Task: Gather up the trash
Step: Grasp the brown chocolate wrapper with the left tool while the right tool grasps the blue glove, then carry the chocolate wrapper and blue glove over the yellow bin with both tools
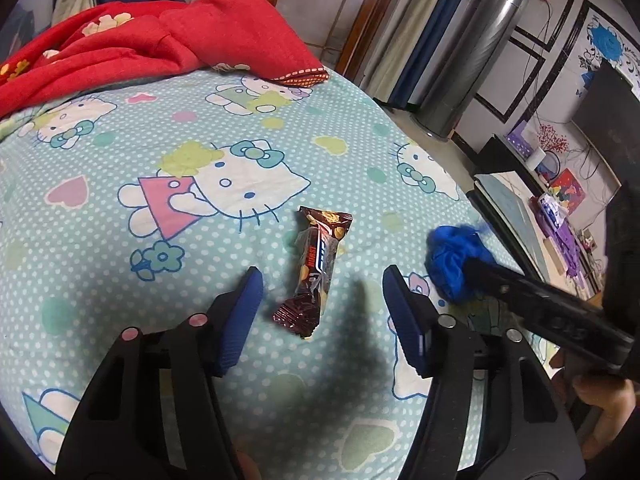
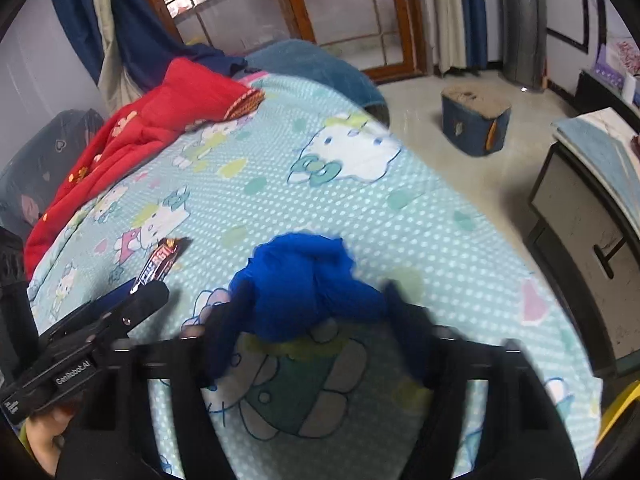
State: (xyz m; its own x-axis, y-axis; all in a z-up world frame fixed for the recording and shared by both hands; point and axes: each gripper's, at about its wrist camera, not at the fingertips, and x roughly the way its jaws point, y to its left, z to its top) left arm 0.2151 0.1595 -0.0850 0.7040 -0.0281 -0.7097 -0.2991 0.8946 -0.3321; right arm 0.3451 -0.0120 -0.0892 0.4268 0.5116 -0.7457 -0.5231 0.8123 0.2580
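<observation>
A brown chocolate-bar wrapper [image 1: 316,276] lies flat on the cartoon-cat bedsheet [image 1: 200,128]. My left gripper [image 1: 323,280] stands open around it, one blue pad on each side with a gap to the wrapper. To its right a crumpled blue plastic wad [image 1: 452,260] sits near the bed's edge. In the right wrist view my right gripper [image 2: 316,304] is shut on this blue wad [image 2: 308,280], its fingers pressed against both sides, though the image is blurred. The wrapper [image 2: 162,264] and a left gripper finger [image 2: 148,292] show at the left there.
A red quilt [image 1: 140,40] is heaped at the far side of the bed. A blue stool [image 2: 476,124] stands on the floor beyond the bed's edge. A dark cabinet [image 2: 580,216] is at the right, and a silver cylinder [image 1: 476,60] stands by the curtains.
</observation>
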